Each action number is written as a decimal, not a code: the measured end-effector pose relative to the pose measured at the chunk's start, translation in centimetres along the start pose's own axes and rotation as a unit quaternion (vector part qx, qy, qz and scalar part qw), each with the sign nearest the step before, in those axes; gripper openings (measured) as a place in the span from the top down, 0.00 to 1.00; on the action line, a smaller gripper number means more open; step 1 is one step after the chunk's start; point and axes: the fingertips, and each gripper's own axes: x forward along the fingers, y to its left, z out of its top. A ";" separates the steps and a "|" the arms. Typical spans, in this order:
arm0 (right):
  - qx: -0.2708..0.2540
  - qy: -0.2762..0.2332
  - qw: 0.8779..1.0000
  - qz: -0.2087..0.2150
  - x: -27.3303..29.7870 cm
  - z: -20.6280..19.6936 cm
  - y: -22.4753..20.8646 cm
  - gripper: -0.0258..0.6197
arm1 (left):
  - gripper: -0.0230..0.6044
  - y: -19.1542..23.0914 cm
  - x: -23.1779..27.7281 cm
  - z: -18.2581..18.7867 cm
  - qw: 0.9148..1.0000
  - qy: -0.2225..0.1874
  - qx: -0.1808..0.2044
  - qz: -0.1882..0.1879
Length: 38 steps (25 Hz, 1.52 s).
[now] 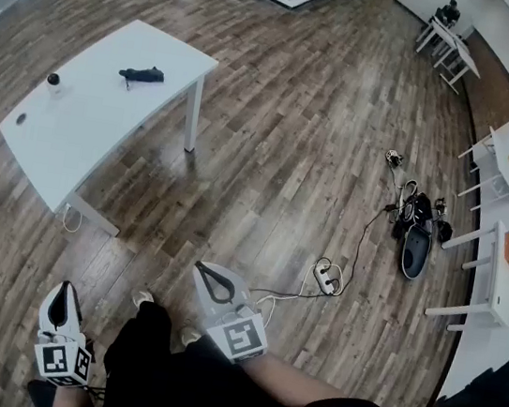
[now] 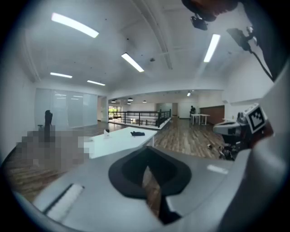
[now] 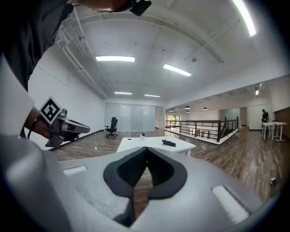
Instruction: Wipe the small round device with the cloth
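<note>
Presently left claw (image 1: 67, 288) and right claw (image 1: 202, 269) both pressed together, low over the wood floor (image 1: 290, 156), well short of the white bench (image 1: 95, 127). Small round device (image 1: 53, 80) stands near the bench's left edge; dark cloth (image 1: 142, 75) lies apart from it.

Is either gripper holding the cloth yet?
No: the cloth lies on the white table; the left gripper and right gripper are shut, empty.

One dark cloth (image 1: 142, 75), one small round device (image 1: 54, 80), one flat dark disc (image 1: 21, 118), one power strip (image 1: 324, 275), one office chair (image 3: 111, 125)
</note>
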 end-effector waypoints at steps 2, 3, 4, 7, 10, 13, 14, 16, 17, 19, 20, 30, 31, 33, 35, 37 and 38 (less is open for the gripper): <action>0.007 -0.003 1.000 0.006 2.1 -0.4 0.1 0.96 | 0.95 1.8 1.4 0.2 1.000 -0.005 0.009 0.007; 0.014 -0.008 1.000 0.001 3.2 -0.6 -0.3 0.96 | 0.95 2.6 2.5 0.0 1.000 -0.007 0.010 0.007; 0.026 -0.019 0.999 -0.011 4.1 -0.8 -1.1 0.96 | 0.95 3.1 4.1 -0.2 1.000 -0.010 0.009 0.004; 0.044 -0.018 0.997 -0.052 5.5 -0.5 -4.6 0.96 | 0.95 3.0 8.6 0.0 1.000 -0.013 -0.002 -0.014; 0.035 0.020 0.997 -0.061 6.1 0.5 -6.2 0.96 | 0.95 3.4 10.6 3.8 0.999 -0.024 0.015 -0.025; 0.038 0.034 0.996 -0.079 7.8 0.7 -7.7 0.96 | 0.95 4.2 13.9 6.5 0.998 -0.034 0.025 -0.045; 0.041 0.038 0.995 -0.086 8.5 0.6 -8.2 0.96 | 0.95 4.4 15.0 7.0 0.998 -0.036 0.026 -0.052; 0.044 0.043 0.993 -0.099 9.8 0.6 -9.2 0.96 | 0.95 4.8 17.0 7.8 0.997 -0.037 0.024 -0.063; 0.045 0.044 0.993 -0.104 10.6 0.9 -9.7 0.96 | 0.95 5.1 17.8 8.2 0.997 -0.037 0.023 -0.067; 0.046 0.042 0.992 -0.111 12.5 1.2 -10.5 0.96 | 0.95 5.9 19.4 8.7 0.997 -0.035 0.022 -0.072; 0.045 0.040 0.992 -0.113 13.6 1.2 -10.8 0.96 | 0.95 6.5 20.2 8.9 0.996 -0.033 0.024 -0.075; 0.045 0.027 0.990 -0.130 22.2 3.6 -13.1 0.96 | 0.95 9.7 28.6 11.2 0.993 -0.036 0.036 -0.110; 0.042 0.032 0.990 -0.133 22.3 3.5 -13.6 0.96 | 0.95 9.8 29.3 11.5 0.993 -0.039 0.034 -0.110; 0.041 0.040 0.988 -0.144 22.6 3.0 -15.1 0.96 | 0.95 10.0 30.7 12.1 0.993 -0.046 0.031 -0.108; 0.045 0.042 0.986 -0.153 23.4 2.4 -16.9 0.96 | 0.95 10.4 32.3 12.6 0.993 -0.053 0.030 -0.100; 0.046 0.038 0.987 -0.151 25.0 1.9 -18.5 0.96 | 0.95 11.1 33.7 12.9 0.994 -0.061 0.031 -0.085; 0.045 0.037 0.988 -0.145 26.0 1.7 -19.2 0.96 | 0.95 11.6 34.4 13.0 0.995 -0.064 0.030 -0.074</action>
